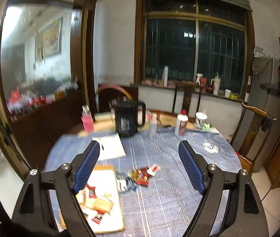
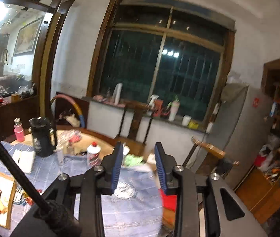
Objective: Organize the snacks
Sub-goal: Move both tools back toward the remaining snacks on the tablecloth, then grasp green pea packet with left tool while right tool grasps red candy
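Note:
A wooden-rimmed white tray [image 1: 118, 207] lies on the blue cloth at the near left and holds several snack packets [image 1: 100, 203]. A loose pile of red and white snack packets [image 1: 144, 174] lies on the cloth just right of the tray. My left gripper [image 1: 140, 167] is open and empty, held above the tray and the pile. My right gripper [image 2: 139, 167] is open and empty, raised over the table's right side. The tray also shows in the right wrist view [image 2: 11, 203], far left, with loose packets [image 2: 29, 198] beside it.
A black kettle [image 1: 128, 118], a pink bottle [image 1: 87, 122], a white notepad [image 1: 110, 146], a red-capped bottle [image 1: 181, 123] and a white cup [image 1: 200, 119] stand at the far side. A clear dish [image 1: 210, 148] lies right. Wooden chairs [image 1: 256, 130] ring the table.

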A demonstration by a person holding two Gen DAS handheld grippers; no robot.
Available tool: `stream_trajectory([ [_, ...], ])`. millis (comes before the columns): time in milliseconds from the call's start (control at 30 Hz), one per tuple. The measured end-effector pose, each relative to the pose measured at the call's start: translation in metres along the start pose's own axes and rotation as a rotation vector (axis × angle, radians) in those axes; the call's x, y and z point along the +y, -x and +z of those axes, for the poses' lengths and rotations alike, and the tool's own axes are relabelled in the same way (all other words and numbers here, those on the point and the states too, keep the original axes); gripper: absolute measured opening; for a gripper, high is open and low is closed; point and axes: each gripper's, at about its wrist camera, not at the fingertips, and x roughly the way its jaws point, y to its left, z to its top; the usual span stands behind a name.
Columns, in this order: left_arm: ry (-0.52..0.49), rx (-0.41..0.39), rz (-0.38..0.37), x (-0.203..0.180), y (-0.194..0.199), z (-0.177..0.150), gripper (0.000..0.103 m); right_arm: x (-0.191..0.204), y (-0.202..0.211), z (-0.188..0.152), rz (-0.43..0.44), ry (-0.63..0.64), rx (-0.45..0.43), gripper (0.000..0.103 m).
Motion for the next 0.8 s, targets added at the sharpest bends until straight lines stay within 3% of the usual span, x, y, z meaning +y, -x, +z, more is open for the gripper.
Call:
stream_trajectory([
  [133, 0.086, 0.112, -0.054, 0.016, -0.05, -0.032, 0.082, 0.072, -0.062, -0.05, 0.114, 0.137, 0.121, 0.037],
  [267, 0.165, 0.215, -0.089, 0.039, -0.121, -0.064, 0.082, 0.168, -0.135, -0.112, 0.326, 0.208, 0.294, 0.037],
  [300, 0.176, 0.244, -0.093, 0.042, -0.141, -0.074, 0.079, 0.184, -0.145, -0.122, 0.362, 0.213, 0.321, 0.037],
  [400, 0.198, 0.353, -0.111, 0.049, -0.203, -0.098, 0.056, 0.254, -0.189, -0.155, 0.508, 0.219, 0.427, 0.036],
  [467, 0.257, 0.433, -0.127, 0.059, -0.244, -0.112, 0.052, 0.294, -0.211, -0.173, 0.597, 0.207, 0.478, 0.036],
  [600, 0.331, 0.512, -0.107, 0.071, -0.309, -0.13, 0.052, 0.349, -0.248, -0.184, 0.653, 0.192, 0.511, 0.035],
  [733, 0.376, 0.601, -0.129, 0.071, -0.353, -0.151, 0.051, 0.376, -0.276, -0.199, 0.692, 0.178, 0.565, 0.034],
  [767, 0.372, 0.627, -0.128, 0.067, -0.364, -0.157, 0.05, 0.384, -0.283, -0.204, 0.689, 0.184, 0.575, 0.031],
  [800, 0.377, 0.644, -0.126, 0.066, -0.371, -0.162, 0.039, 0.388, -0.286, -0.207, 0.693, 0.181, 0.578, 0.027],
])
